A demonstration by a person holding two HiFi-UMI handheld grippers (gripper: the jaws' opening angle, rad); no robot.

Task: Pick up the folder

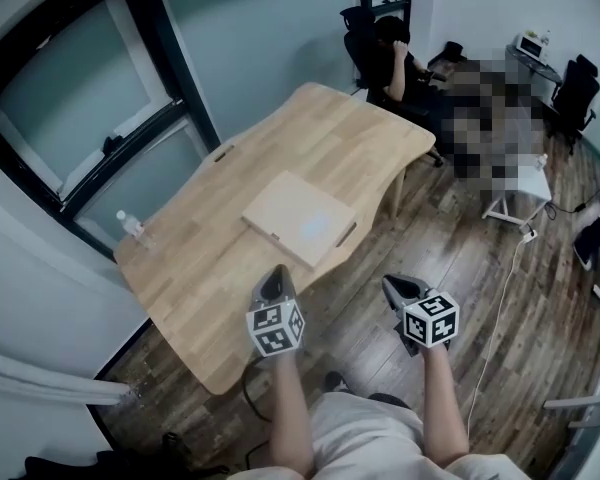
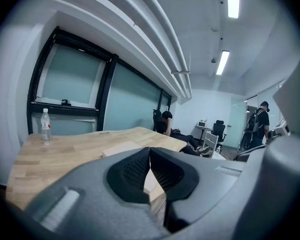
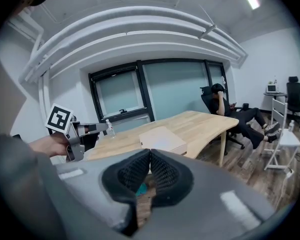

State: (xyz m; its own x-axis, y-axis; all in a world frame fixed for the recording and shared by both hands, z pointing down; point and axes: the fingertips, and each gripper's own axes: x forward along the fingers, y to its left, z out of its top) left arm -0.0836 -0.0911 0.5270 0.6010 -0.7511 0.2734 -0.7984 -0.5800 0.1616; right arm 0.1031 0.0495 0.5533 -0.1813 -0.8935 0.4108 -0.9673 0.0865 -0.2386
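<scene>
- Folder: a flat, pale beige rectangular folder lies closed on the light wooden worktop. It is set at an angle, near the edge that faces the person, and nothing touches it.
- The left claw is shut, its dark ribbed pads pressed together with nothing between them. It is held in the air near the worktop's edge, pointing toward the folder's nearest corner and apart from it.
- The right claw is also shut and empty. It hangs over the dark wood-plank floor, beside the worktop and well to the right of the folder.
- Each gripper carries its cube with black-and-white square markers, and bare forearms run back from both.
- A clear plastic water bottle stands upright at the worktop's far left corner, well apart from the folder.
- A person in dark clothes sits in a black office chair beyond the far end of the worktop.
</scene>
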